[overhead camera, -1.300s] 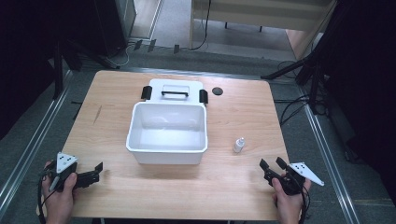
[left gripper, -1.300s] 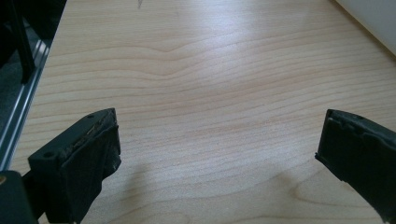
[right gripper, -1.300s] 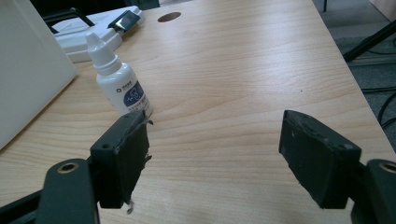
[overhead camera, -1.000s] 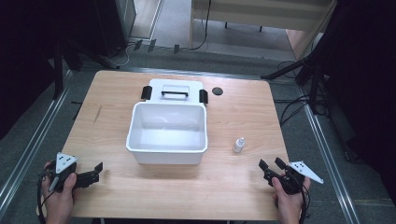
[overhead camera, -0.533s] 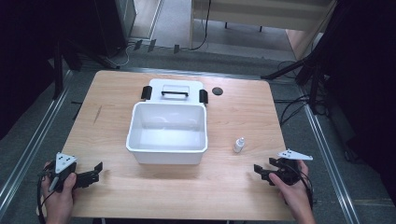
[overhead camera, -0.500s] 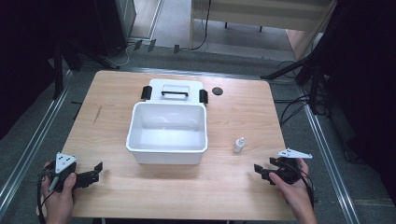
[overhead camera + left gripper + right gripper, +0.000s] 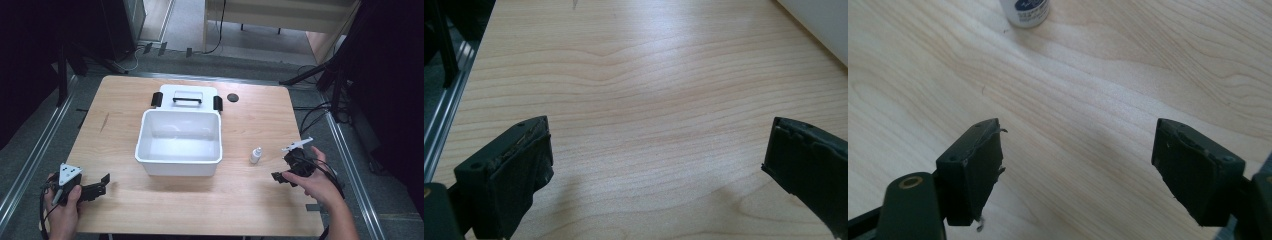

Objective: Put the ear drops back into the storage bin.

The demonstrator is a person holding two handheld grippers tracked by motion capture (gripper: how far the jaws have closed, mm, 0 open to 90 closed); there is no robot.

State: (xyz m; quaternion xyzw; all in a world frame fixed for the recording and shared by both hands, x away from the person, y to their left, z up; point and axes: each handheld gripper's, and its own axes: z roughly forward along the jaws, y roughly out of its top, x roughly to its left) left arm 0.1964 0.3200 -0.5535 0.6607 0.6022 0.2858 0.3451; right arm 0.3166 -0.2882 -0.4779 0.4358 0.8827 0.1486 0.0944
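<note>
You're barely getting started here, as far as I can judge. Your right gripper (image 7: 278, 177) is heading toward the small bottle (image 7: 255, 155), jaws standing wide with nothing between them, and they've just been opening a touch more on the way in. The bottle isn't grabbed yet; it's standing upright on the wooden table (image 7: 250, 210), just right of the white bin (image 7: 178, 167) and near your gripper but not touching it. In the right gripper view the bottle (image 7: 1025, 12) is sitting at the top edge, ahead of the jaws and a bit left of centre, so I'd say you're needing a little re-aim before closing.

Your left gripper (image 7: 102, 182) is resting low at the near left corner, jaws also wide and empty, bare wood in front of it.

So what's left is pretty much everything: grab, lift, and my guess is drop it in the bin, which is looking empty. The bin's lid (image 7: 187, 96) is lying flat behind it, black handle up.

The bottle itself is looking tiny: white, rounded body, narrower cap on top, dark label I can't read. Something that small and light is probably tipping easily if you're nudging it with one jaw first.
</note>
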